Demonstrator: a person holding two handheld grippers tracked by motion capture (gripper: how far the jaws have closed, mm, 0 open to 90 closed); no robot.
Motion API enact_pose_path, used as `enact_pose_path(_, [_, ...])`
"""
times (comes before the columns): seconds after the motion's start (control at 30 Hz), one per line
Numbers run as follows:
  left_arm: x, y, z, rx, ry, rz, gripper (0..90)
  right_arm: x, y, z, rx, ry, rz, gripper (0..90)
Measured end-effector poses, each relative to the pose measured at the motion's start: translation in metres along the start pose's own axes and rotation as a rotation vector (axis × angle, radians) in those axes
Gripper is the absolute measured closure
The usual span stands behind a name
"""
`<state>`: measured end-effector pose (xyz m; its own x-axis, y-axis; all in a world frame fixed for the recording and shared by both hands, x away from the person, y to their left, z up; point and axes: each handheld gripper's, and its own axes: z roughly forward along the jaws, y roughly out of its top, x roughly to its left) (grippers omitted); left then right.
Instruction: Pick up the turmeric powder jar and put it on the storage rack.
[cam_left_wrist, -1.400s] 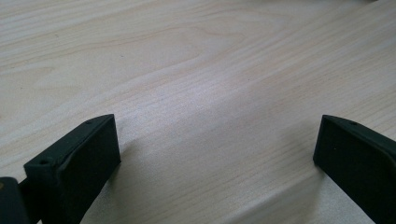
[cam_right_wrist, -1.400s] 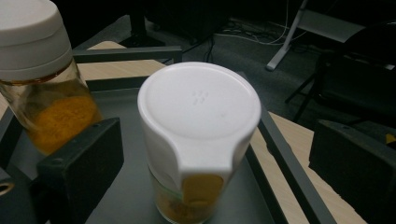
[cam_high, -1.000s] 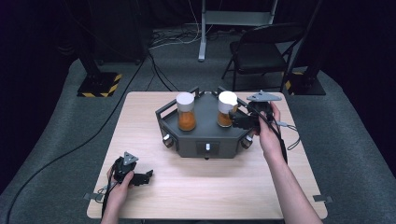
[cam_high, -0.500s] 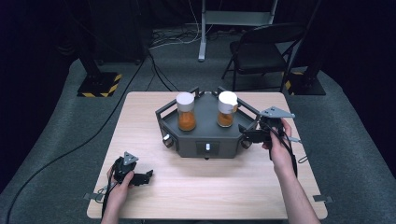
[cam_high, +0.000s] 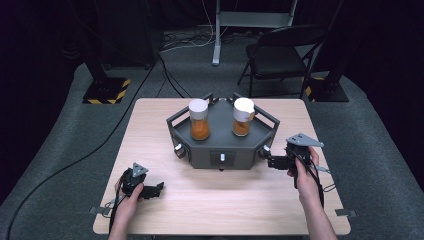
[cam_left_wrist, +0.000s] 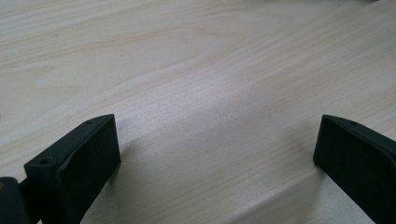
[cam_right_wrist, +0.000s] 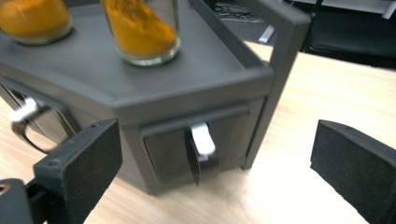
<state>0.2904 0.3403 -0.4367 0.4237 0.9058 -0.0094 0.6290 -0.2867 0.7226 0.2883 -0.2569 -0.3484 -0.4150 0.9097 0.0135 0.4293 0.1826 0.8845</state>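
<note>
A dark grey six-sided stand (cam_high: 222, 145) sits mid-table with two white-lidded jars of orange powder on top, the left jar (cam_high: 199, 120) and the right jar (cam_high: 242, 117). My right gripper (cam_high: 271, 161) is open and level with the stand's front right face, a short way off it. In the right gripper view the open jaws frame a white latch (cam_right_wrist: 202, 140) on a small drawer front of the stand (cam_right_wrist: 140, 93), with the jar bottoms (cam_right_wrist: 140, 28) above. My left gripper (cam_high: 158, 188) rests open near the table's front left, over bare wood (cam_left_wrist: 217, 93).
The stand has small knobs on its front faces (cam_high: 178, 149) (cam_high: 222, 157). A black folding chair (cam_high: 282, 55) and cables stand on the floor beyond the table's (cam_high: 225, 200) far edge. Cables trail from both grippers.
My right gripper has drawn back from the right jar and come down and toward the person, to the stand's front right face. The left gripper has not moved.
</note>
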Motion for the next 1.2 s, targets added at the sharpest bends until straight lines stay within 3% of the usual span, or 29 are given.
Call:
enact_pose_path(0.43, [0.000, 0.000, 0.000, 0.003, -0.001, 0.003, 0.0, -0.007, -0.041, 0.001, 0.033, -0.031, 0.033, 1.4])
enact_pose_path(1.2, [0.000, 0.000, 0.000, 0.003, -0.001, 0.004, 0.0, -0.015, -0.083, 0.014, 0.108, -0.051, 0.078, 1.8])
